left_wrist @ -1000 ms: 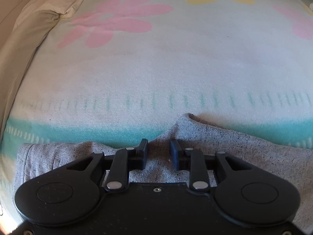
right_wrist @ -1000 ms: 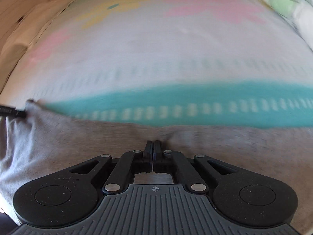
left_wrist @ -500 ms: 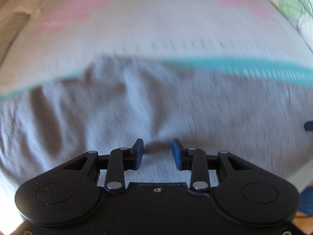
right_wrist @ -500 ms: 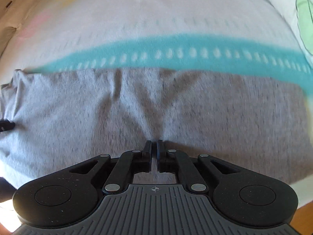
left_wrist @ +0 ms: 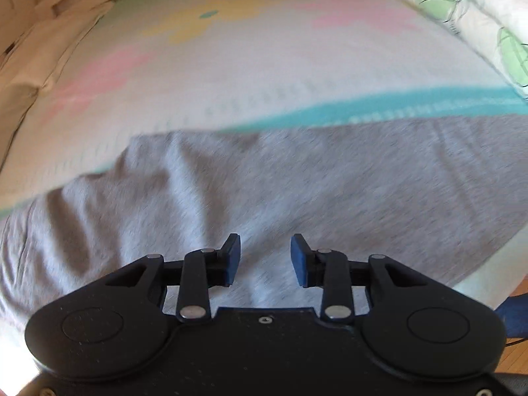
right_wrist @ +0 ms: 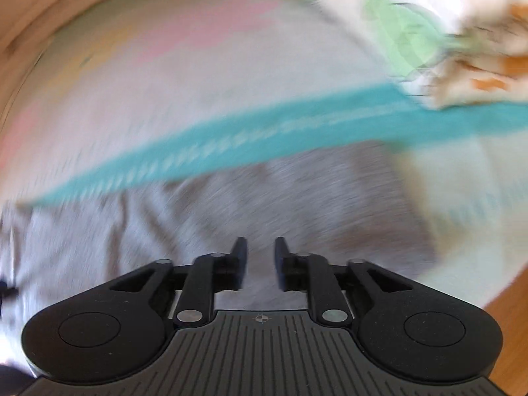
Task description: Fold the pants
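My left gripper (left_wrist: pixel 265 260) hangs with its jaws apart and nothing between them, because the gray pants (left_wrist: pixel 297 178) lie spread on the bed's flowered blanket (left_wrist: pixel 231 66), just ahead of and beneath my fingertips, so I judge a fold has been laid down. My right gripper (right_wrist: pixel 260 262) stands narrowly parted, its jaws having just been opening, and empty too; the pants (right_wrist: pixel 297 204) lie right in front of it, below the teal stripe (right_wrist: pixel 231 151), ready for a new grasp.

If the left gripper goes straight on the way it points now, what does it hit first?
Most likely the grey pants lying on the blanket; the left gripper is open with only that fabric ahead, though blur hides depth.
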`<state>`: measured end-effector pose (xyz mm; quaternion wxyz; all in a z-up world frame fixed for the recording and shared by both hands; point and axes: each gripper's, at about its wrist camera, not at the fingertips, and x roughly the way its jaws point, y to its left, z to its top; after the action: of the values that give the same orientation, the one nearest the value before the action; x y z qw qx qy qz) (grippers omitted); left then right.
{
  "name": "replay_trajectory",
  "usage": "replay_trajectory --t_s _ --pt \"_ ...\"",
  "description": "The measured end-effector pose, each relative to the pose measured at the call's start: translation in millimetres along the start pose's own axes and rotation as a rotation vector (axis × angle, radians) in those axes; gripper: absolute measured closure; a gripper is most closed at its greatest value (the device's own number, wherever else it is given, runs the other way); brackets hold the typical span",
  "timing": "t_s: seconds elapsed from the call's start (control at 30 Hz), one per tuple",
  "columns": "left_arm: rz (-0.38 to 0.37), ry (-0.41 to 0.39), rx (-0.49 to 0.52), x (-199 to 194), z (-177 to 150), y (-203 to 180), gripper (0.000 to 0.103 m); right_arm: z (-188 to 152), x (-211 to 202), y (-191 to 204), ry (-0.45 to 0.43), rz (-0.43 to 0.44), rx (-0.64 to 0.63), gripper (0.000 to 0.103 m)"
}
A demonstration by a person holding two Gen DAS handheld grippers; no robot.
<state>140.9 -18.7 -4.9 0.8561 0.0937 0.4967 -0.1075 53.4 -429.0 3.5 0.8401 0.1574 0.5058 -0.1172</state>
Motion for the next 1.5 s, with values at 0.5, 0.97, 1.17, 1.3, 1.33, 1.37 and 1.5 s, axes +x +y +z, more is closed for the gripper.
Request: replay_trajectory --t_s 0.5,0.97,1.17,1.3,1.33,1.37,1.5 --pt "-0.121 0.094 0.161 37.0 7.0 -81.0 0.056 -23.5 2.8 -120.9 -0.018 -0.070 0.513 0.074" --pt "-0.138 0.093 0.146 31.5 6.3 -81.2 0.055 -27.7 17.1 -133.4 -0.005 -0.028 0.628 0.062" --pt "-0.166 0.097 0.110 28.0 14.0 -79.7 0.055 -21.6 31.8 -125.3 0.015 -0.031 0.597 0.055" --pt "-0.180 0.078 0.104 19.1 25.3 -82.7 0.055 -17.5 25.1 -116.6 -0.032 0.019 0.543 0.092" --pt "-0.177 0.071 0.106 17.2 29.3 -84.6 0.055 -16.6 21.6 -113.3 -0.045 0.029 0.537 0.092" --pt "-0.169 0.064 0.107 15.2 33.4 -86.8 0.055 -15.3 17.5 -109.8 -0.061 0.031 0.519 0.092" --pt "-0.142 0.047 0.090 18.3 54.7 -96.6 0.055 -10.9 2.6 -99.7 -0.114 0.068 0.467 0.092"
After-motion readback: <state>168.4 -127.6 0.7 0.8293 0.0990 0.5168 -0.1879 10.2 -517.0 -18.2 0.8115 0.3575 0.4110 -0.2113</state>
